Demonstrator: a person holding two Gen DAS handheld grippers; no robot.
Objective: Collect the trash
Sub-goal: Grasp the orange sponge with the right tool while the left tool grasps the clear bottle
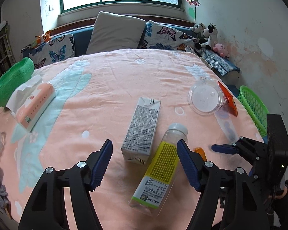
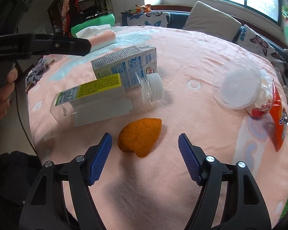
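Presently, both grippers stand with jaws apart and nothing between the pads. The left gripper (image 1: 145, 164) hangs over the bed, with the plastic bottle (image 1: 159, 170) lying on its side just inside its right finger and the milk carton (image 1: 142, 128) just ahead, touching or nearly touching the bottle. The right gripper (image 2: 145, 158) is aimed at the orange peel (image 2: 141, 136), which lies just ahead of its fingertips, nearer the left finger. Further ahead and to its right lie a clear plastic lid (image 2: 238, 88) and an orange snack wrapper (image 2: 278, 120). A green basket (image 1: 253, 107), presumably the receptacle, sits off the bed edge to the left gripper's right.

Risks noted: the bottle lies off-centre and slantwise to the left jaws, so closing may roll it away or nudge the carton. The peel is flat on soft bedding; fingers could pinch blanket (image 2: 182, 48) along with it. The two grippers are near each other and may collide.
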